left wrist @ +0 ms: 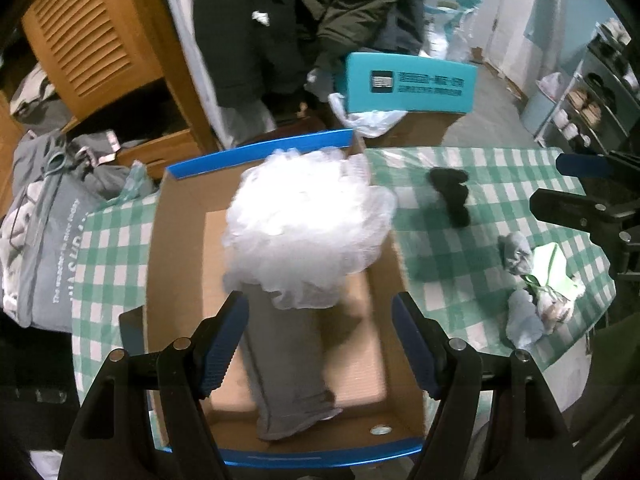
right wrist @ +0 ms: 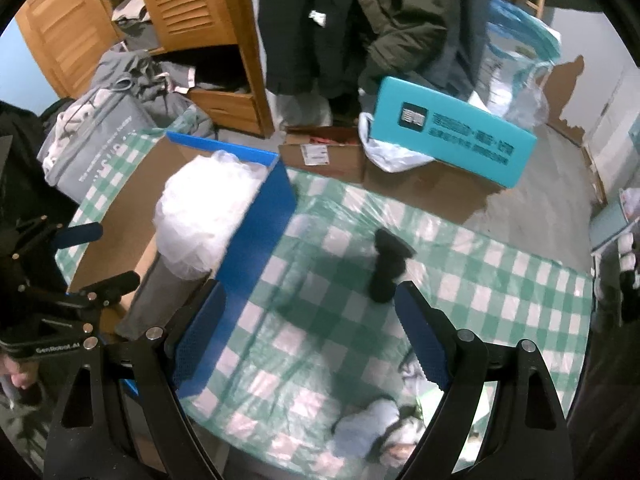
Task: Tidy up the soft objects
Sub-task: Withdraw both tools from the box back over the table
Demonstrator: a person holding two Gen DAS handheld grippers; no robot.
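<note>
In the left wrist view, the left hand-held gripper (left wrist: 320,344) is seen at 6 o'clock with its blue-padded jaws spread wide and nothing gripped, poised over an open cardboard box (left wrist: 176,240) with blue edging. Inside the box a white mesh bath pouf (left wrist: 308,224) lies on one end of a grey folded cloth (left wrist: 284,368). On the green checked surface (left wrist: 472,160), a black sock (left wrist: 452,194) is seen at 2 o'clock, and a heap of small pale cloths (left wrist: 536,292) at 3 o'clock. In the right wrist view, the right hand-held gripper (right wrist: 310,334) is likewise held wide and empty above the checked surface, with the black sock just beyond its right finger at 1 o'clock, the box at 10 o'clock, and the pale cloths at 6 o'clock.
</note>
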